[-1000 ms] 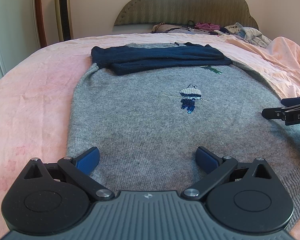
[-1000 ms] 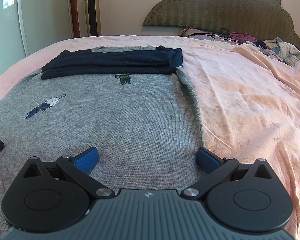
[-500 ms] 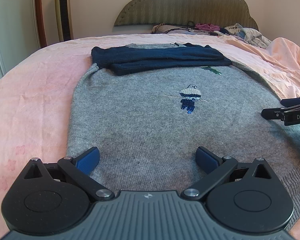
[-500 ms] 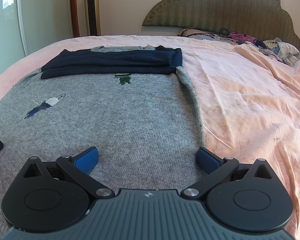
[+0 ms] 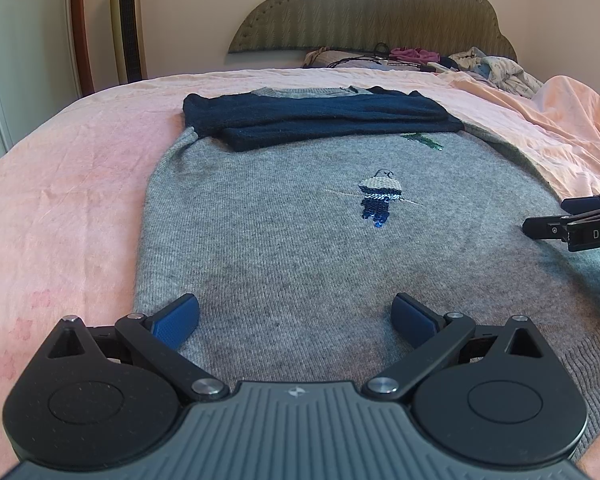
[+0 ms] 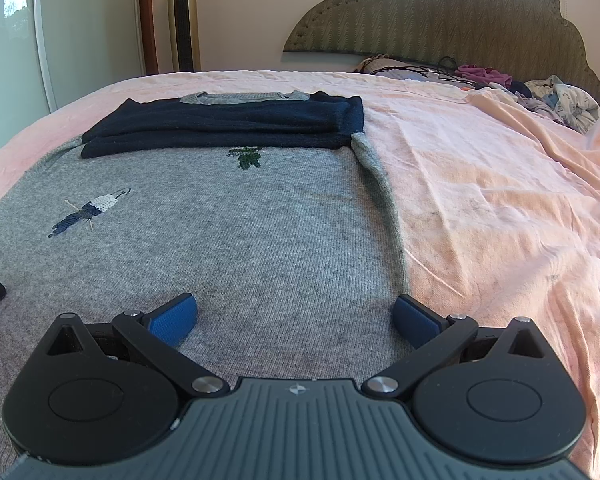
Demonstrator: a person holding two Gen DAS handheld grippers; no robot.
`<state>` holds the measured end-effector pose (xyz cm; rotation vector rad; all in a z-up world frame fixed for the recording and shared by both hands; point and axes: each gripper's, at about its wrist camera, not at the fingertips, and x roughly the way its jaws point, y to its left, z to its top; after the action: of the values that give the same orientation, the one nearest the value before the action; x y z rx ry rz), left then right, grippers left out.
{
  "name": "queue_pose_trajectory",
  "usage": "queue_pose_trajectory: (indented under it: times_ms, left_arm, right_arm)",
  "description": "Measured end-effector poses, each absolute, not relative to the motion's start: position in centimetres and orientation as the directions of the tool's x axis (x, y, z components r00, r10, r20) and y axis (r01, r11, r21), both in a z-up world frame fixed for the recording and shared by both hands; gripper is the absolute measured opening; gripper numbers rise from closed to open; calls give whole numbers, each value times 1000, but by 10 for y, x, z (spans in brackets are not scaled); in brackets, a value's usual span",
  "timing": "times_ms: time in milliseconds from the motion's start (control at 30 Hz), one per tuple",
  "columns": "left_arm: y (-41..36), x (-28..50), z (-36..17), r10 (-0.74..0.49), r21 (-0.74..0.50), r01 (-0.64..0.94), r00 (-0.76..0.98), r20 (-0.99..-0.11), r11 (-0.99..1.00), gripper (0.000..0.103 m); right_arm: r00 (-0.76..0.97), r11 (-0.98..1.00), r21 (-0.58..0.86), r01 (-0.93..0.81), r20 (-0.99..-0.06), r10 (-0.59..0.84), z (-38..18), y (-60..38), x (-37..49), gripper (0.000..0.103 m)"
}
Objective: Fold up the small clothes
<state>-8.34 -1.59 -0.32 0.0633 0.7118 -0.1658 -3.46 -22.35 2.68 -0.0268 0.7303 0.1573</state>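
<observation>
A grey knit sweater (image 5: 284, 232) lies flat on the pink bed, with its navy sleeves (image 5: 320, 120) folded across the chest at the far end. A sequin bird motif (image 5: 378, 196) sits mid-body. My left gripper (image 5: 296, 316) is open and empty over the hem, left of centre. My right gripper (image 6: 296, 314) is open and empty over the hem at the sweater's (image 6: 228, 240) right side edge; its right pad (image 6: 414, 318) is at the edge. The navy sleeves (image 6: 228, 124) show there too. The right gripper's tip shows in the left wrist view (image 5: 572, 228).
The pink bedsheet (image 6: 500, 208) spreads wrinkled to the right. A pile of loose clothes (image 6: 556, 96) and cables lies by the padded headboard (image 5: 372, 12). A tall gold tower fan (image 5: 128, 20) stands by the wall on the left.
</observation>
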Motion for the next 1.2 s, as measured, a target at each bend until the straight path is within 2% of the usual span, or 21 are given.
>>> queue_pose_trajectory:
  times_ms: [500,600,667,767,867,933,1033,1133,1200]
  left_arm:
    - [-11,-88,3,-119,-12,147,751,-649,989,103]
    - [13,-107,21,-170,-132,112,775,-609,985,103]
    - [37,-122,30,-199,-230,72,780,-594,970,103]
    - [69,-131,23,-303,-418,18,718,-627,908,103]
    - [79,-137,18,-297,-474,-54,715,-633,879,103]
    - [72,-134,29,-273,-461,-57,738,-617,885,103]
    - [39,-111,42,-275,-387,20,737,-618,922,103]
    - [-9,-78,31,-173,-213,35,716,-676,977,103]
    - [-34,-60,16,-108,-111,39,674,-731,993,103]
  right_arm:
    - [732,988,33,-153,-667,136,27,-223,-35,103]
    - [729,987,87,-133,-667,157,37,-232,-39,103]
    - [731,969,214,-123,-640,235,53,-251,-54,103]
    - [706,898,423,-120,-600,377,67,-288,-78,103]
    - [679,878,477,-35,-633,372,69,-316,-91,103]
    - [681,891,454,-9,-649,338,75,-321,-96,103]
    - [694,901,427,-73,-627,353,87,-298,-90,103]
    - [697,893,415,-176,-588,410,87,-255,-63,103]
    - [690,908,377,-182,-608,391,76,-225,-38,103]
